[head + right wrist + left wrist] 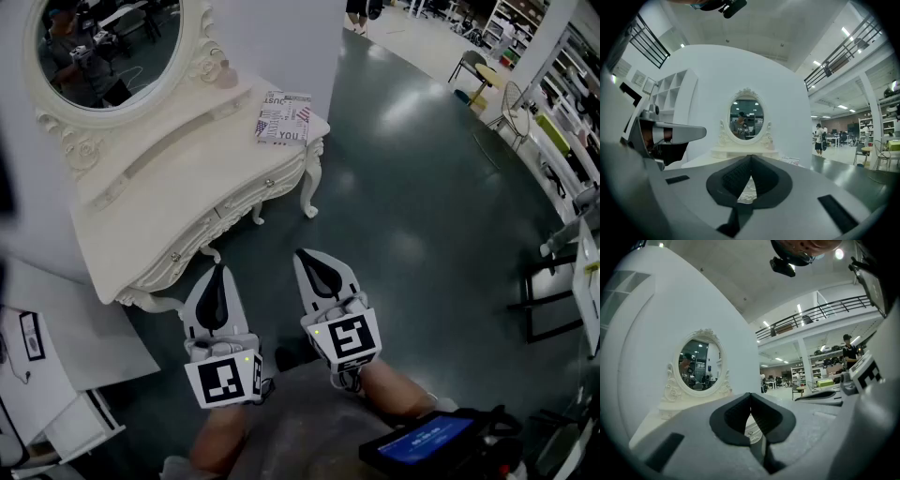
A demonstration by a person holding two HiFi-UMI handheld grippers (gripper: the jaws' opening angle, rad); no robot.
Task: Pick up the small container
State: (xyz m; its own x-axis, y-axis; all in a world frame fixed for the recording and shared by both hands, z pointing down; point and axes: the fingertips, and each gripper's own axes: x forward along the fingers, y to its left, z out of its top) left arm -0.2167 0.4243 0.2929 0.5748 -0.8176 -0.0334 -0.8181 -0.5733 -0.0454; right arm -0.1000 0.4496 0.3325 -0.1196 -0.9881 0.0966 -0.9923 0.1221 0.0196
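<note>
Left gripper (221,274), right gripper (306,260) side by side; jaws together; facing vanity (173,192).

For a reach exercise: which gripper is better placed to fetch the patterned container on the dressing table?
Right, probably: the right gripper lies nearer the patterned container; the left gripper sits farther left.

A: Where are the hands?
B: Held low and close together; the left gripper (219,271) and right gripper (304,256) lie side by side, both pointing forward; a bare left forearm (216,439) and right forearm (397,390) trail behind them.
A: And the jaws?
B: Both pairs are pressed together at the tips; nothing sits between either pair.
</note>
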